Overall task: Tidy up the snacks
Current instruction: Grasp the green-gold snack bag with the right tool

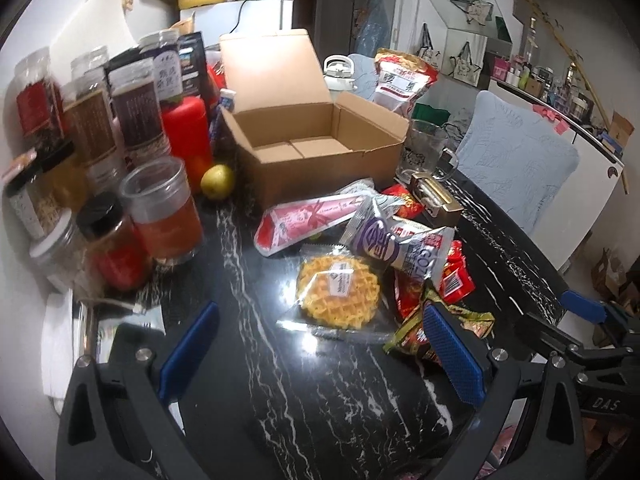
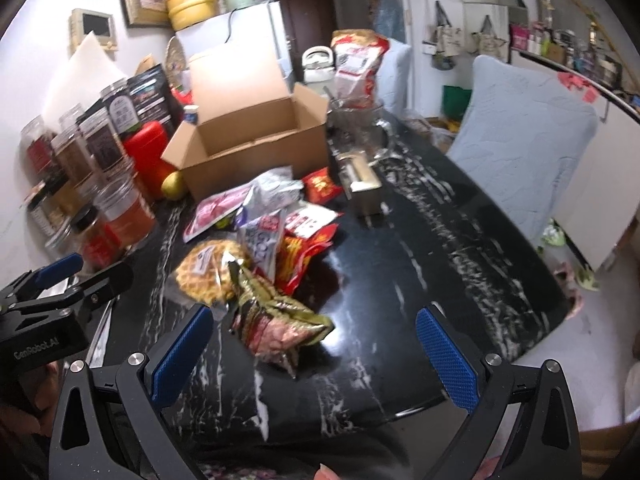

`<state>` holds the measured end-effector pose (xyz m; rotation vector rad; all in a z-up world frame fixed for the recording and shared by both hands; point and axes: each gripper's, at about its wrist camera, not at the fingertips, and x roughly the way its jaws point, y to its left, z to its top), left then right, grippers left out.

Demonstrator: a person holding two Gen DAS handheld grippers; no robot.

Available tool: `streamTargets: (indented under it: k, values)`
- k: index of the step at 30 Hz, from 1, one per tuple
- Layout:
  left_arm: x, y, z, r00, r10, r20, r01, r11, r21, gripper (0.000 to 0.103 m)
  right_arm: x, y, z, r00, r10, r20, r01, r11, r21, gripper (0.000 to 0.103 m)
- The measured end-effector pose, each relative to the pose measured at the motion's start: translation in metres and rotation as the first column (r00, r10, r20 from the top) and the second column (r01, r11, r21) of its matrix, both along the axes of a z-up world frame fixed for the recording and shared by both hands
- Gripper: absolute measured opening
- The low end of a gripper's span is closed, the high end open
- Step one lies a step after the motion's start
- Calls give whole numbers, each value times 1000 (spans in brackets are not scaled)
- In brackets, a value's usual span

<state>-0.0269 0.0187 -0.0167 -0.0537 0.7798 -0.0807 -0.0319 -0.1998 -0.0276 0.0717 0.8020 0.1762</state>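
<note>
An open, empty cardboard box [image 1: 320, 148] [image 2: 256, 148] stands at the back of the black marble table [image 1: 320, 392] [image 2: 400, 280]. In front of it lies a heap of snacks: a wrapped waffle [image 1: 340, 292] [image 2: 208, 272], a pink packet [image 1: 304, 220] [image 2: 216, 210], a silver-purple packet [image 1: 384, 240] [image 2: 260, 236], red packets [image 1: 452, 276] [image 2: 304, 252] and a gold-green packet [image 1: 440, 328] [image 2: 276, 316]. My left gripper [image 1: 320, 356] is open just short of the waffle. My right gripper [image 2: 312, 356] is open near the gold-green packet. Neither holds anything.
Jars and bottles [image 1: 100, 160] [image 2: 88, 176], a red canister [image 1: 188, 136] and a yellow fruit [image 1: 218, 182] crowd the left. A glass mug [image 1: 428, 148], a metal dispenser [image 2: 360, 184] and a red-white bag [image 1: 400, 80] stand right of the box. A blue cushioned chair [image 2: 520, 140] is at the right.
</note>
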Motion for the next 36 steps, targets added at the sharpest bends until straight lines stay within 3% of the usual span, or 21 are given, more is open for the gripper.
streamTargets:
  k: [15,24,27,31,36]
  values:
    - [2,31,-28,994,86,-70,-89,995,-45,103,38,26,-69,981,122,-151,-113,991,66,103]
    - [13,29,-33,993,83,-89,-87,995,-52,103,52,37,-81,979,173,-112,-162,981,102,103]
    - [17,26,-34,992,70,-102,-75,996,-54,103,53,35,-84,979,170,-110,-159,982,106,92]
    - [22,22,-36,992,56,-111,-63,996,-60,103,58,34,-89,974,187,-131,-169,976,133,61]
    - [33,16,-39,991,31,-128,-42,996,-79,103,55,26,-86,965,226,-132,-203,965,168,51]
